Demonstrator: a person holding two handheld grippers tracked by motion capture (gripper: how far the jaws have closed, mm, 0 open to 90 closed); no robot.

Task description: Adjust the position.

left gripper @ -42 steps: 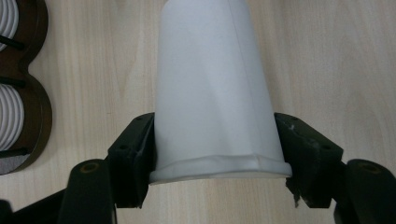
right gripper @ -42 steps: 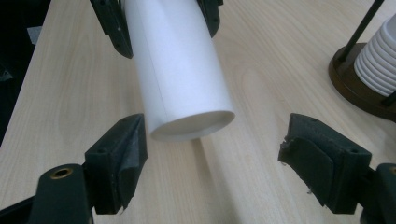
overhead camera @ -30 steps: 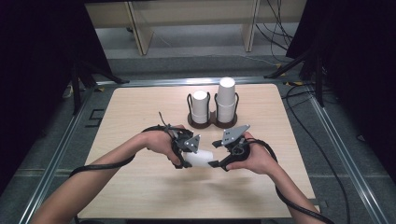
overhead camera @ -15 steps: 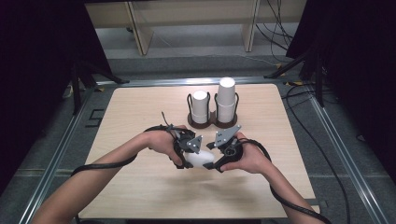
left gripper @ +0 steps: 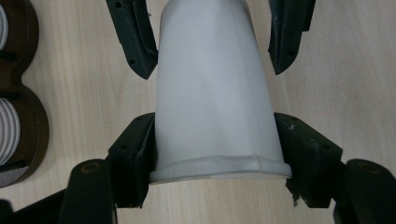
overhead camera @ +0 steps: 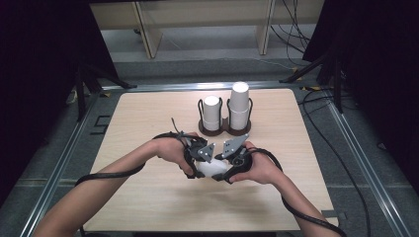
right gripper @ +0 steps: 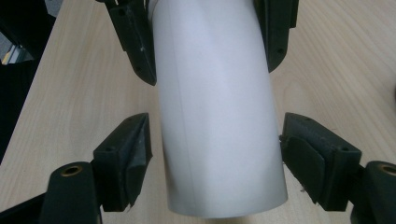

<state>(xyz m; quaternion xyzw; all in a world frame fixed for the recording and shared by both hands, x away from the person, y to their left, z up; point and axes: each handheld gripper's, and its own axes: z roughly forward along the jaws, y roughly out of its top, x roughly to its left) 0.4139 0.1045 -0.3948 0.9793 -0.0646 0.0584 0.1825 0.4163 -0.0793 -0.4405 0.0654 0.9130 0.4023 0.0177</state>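
You have one white cup [overhead camera: 211, 168] held low over the near middle of the desk [overhead camera: 148, 123], lying level between both grippers. Your left gripper [overhead camera: 200, 157] pinches its rim end, squashing the lip slightly out of round. Your right gripper [overhead camera: 232, 159] has just been closing around the base end; its jaws stand just off the wall, not yet pressing as far as I can tell.

Judged state: cup handover or pull-apart underway, second grip unfinished.

Behind it, the dark two-ring holder [overhead camera: 225, 129] carries two cup stacks, the right one [overhead camera: 239, 106] taller than the left [overhead camera: 211, 112]. Nothing stands between cup and holder.
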